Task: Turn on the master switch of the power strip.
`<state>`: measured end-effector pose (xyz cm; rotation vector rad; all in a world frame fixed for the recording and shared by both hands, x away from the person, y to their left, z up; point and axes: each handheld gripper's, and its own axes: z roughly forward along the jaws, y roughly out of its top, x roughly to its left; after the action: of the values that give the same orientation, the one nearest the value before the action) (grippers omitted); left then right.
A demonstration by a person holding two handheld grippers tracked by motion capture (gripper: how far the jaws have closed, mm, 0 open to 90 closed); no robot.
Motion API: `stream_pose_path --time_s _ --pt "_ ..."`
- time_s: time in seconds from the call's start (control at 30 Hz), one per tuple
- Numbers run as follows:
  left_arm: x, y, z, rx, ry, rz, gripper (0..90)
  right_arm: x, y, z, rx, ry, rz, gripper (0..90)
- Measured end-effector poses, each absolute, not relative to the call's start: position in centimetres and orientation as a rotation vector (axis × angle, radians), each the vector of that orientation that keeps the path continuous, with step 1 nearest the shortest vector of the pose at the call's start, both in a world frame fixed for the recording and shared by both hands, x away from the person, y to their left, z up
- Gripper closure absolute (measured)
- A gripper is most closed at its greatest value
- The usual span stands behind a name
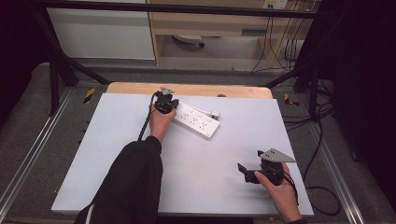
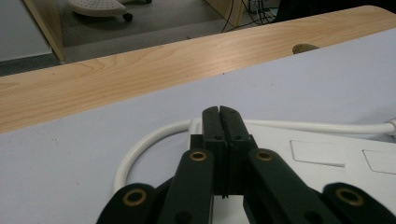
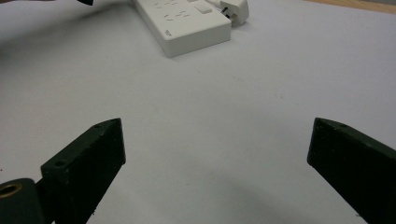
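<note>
A white power strip point(image 1: 197, 121) lies slanted on the far middle of the pale mat; its cable point(image 2: 140, 151) loops out at its left end. A white plug point(image 1: 215, 114) lies against the strip's far side. My left gripper point(image 1: 166, 100) sits over the strip's left end. In the left gripper view its jaws are pressed together above the strip's top point(image 2: 327, 154), with nothing between them point(image 2: 219, 113). My right gripper point(image 1: 250, 161) hovers near the front right of the mat, well short of the strip point(image 3: 187, 21) and the plug point(image 3: 236, 9). Its jaws stand wide apart over bare mat point(image 3: 217, 140).
The mat point(image 1: 140, 186) covers a wooden table whose bare edge point(image 1: 187, 88) runs along the back, with a cable hole point(image 2: 303, 48) in it. Black frame legs, floor cables point(image 1: 322, 140) and a cabinet point(image 1: 100, 32) stand beyond and beside the table.
</note>
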<state>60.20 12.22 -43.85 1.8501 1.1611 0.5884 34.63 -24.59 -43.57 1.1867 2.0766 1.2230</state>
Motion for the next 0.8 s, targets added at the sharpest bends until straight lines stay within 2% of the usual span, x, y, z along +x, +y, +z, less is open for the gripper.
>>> stream_pose_path --time_s 0.8 --pt "60.33 11.83 -44.12 1.891 1.16 0.604 90.0 34.58 -24.62 -43.58 1.195 2.064 1.214 4.2"
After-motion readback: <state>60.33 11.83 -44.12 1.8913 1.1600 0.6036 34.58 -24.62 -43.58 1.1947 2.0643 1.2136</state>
